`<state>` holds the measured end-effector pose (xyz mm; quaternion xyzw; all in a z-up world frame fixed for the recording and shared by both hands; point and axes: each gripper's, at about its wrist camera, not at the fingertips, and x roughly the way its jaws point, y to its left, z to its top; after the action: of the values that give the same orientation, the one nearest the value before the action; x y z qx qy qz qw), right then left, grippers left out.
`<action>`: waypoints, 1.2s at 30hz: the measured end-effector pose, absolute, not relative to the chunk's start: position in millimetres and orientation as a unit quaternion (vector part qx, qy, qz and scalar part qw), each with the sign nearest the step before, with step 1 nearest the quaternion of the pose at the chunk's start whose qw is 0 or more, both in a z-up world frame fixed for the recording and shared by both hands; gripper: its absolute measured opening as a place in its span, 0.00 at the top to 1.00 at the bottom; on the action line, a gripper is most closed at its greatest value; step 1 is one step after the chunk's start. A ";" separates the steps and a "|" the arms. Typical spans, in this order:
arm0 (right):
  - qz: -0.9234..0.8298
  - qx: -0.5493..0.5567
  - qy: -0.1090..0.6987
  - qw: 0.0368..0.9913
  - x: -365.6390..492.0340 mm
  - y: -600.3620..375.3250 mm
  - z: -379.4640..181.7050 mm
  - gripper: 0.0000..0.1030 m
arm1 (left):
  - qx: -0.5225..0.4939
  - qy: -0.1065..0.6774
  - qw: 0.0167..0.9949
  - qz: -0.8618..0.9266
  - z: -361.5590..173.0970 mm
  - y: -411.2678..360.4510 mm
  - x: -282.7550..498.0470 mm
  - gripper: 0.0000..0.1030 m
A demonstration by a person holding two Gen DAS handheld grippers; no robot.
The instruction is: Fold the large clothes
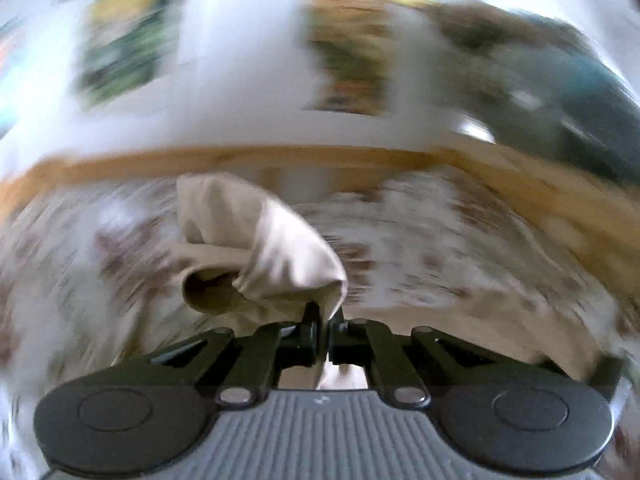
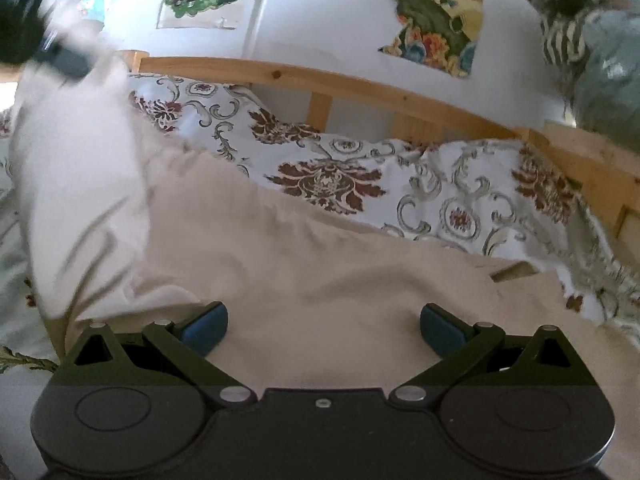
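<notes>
2 claws work over a bed covered by a floral bedspread, where a large beige garment lies spread. The left claw has its fingers pressed together, pinching a bunched fold of the beige cloth; the fabric balloons up from the pinch in a rounded hump with an open tube-like end toward the left. Everything behind it in the left wrist view is smeared with motion blur. No earlier picture is at hand, so only the pinch itself can be told.

The right claw is spread wide, its blue pads well apart just above the flat cloth, nothing between them. In the right wrist view, the garment rises at the left into a pale, blurred peak, with the dark shape of the other claw at its top. A wooden bed rail runs behind the bedspread, and posters hang on the white wall.
</notes>
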<state>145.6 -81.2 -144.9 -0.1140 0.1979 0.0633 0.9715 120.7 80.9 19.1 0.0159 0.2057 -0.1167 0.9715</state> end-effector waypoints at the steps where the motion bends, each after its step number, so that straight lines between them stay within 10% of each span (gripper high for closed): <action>1: 0.072 -0.108 0.197 0.972 145.1 -83.6 -143.5 0.01 | 0.047 0.206 0.967 -0.143 25.5 67.7 121.9 0.97; 10: -0.026 0.046 0.215 0.975 132.5 -174.3 -68.5 0.12 | 0.120 0.236 0.938 -0.223 36.7 24.9 133.7 0.97; 19: 0.225 0.599 0.208 0.740 141.3 -294.1 -108.2 0.07 | 0.213 0.264 0.900 -0.273 9.7 -37.6 115.6 0.97; 30: 0.176 0.447 0.251 0.840 155.7 -270.7 -98.3 0.23 | 0.232 0.298 0.837 -0.396 -33.1 -54.9 77.2 0.97; 36: 0.150 0.354 0.253 0.888 148.6 -255.9 -93.8 0.72 | 0.213 0.307 0.841 -0.391 -36.2 -53.2 79.4 0.97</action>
<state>148.6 -255.9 -93.8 0.3536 0.2529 0.1502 0.8879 79.4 -53.2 -36.2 0.2134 0.3071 -0.3906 0.8412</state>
